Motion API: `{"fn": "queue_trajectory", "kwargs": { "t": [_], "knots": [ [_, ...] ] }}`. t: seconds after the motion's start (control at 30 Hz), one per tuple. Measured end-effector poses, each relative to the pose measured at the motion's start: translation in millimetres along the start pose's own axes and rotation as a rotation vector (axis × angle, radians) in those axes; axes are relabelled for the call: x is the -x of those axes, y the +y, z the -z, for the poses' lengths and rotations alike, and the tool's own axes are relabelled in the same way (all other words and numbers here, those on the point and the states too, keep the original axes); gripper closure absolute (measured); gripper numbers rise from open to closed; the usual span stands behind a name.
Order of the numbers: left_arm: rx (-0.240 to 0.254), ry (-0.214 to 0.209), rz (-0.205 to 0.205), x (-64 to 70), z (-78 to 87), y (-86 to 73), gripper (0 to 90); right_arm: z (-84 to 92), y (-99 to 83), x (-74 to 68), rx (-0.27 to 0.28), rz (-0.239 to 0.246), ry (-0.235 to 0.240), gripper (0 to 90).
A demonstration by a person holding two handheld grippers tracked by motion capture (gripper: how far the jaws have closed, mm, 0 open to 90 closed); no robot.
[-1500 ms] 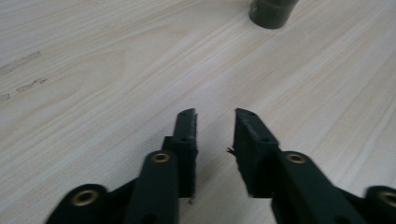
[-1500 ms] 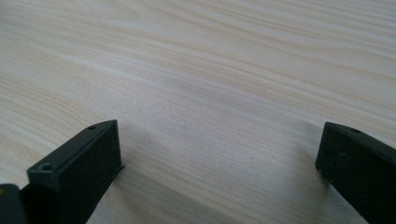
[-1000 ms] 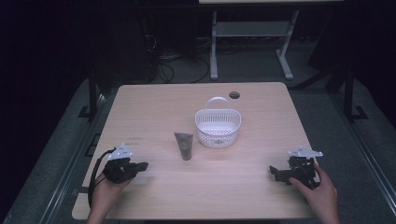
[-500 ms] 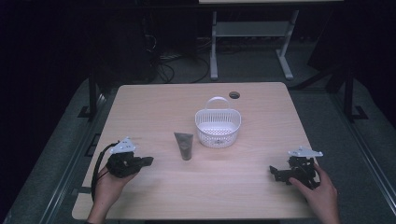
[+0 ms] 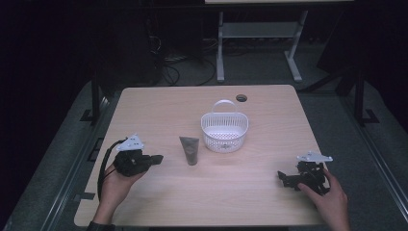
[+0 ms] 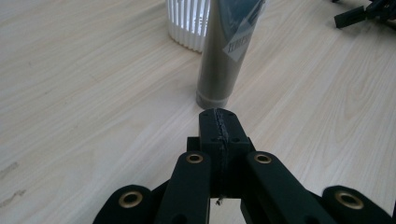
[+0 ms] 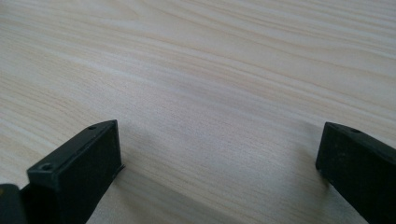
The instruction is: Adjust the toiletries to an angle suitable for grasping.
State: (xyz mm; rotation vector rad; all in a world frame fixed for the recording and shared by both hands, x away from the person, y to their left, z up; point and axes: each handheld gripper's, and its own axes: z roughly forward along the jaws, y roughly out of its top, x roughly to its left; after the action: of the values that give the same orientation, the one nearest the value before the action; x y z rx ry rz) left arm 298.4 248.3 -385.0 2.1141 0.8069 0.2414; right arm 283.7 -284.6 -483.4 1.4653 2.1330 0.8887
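A grey-brown tube [image 5: 190, 149] stands cap down in the middle of the wooden table [image 5: 159, 110], just left of a white slatted basket [image 5: 224, 131]. My left gripper [image 5: 157, 158] is lifted off the table at the left, shut with nothing in it, its tips pointing toward the tube. In the left gripper view the closed jaws [image 6: 220, 123] sit a short way before the tube [image 6: 224, 56], with the basket [image 6: 189, 23] behind it. My right gripper [image 5: 282, 177] rests near the right front of the table, its jaws wide apart over bare wood [image 7: 219, 154].
A round cable hole [image 5: 241, 98] lies near the table's far edge. Beyond the table stand a white desk frame [image 5: 255, 38] and loose cables on the dark floor. The other gripper [image 6: 364, 11] shows far off in the left gripper view.
My left gripper has risen from the table and moved a little right and forward toward the tube. The right gripper has stayed in place.
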Motion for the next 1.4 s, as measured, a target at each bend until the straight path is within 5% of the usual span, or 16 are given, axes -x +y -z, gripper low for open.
{"fn": "queue_trajectory", "kwargs": {
  "t": [0.77,1.4],
  "knots": [
    [0.051,-0.026,-0.058,5.4,-1.6,42.6,89.6,0.0,0.0,0.1,0.000,0.001,0.000,0.0],
    [0.044,-0.028,-0.079,5.3,-25.1,59.7,89.6,0.0,0.0,0.0,0.000,0.000,0.000,0.0]
  ]
}}
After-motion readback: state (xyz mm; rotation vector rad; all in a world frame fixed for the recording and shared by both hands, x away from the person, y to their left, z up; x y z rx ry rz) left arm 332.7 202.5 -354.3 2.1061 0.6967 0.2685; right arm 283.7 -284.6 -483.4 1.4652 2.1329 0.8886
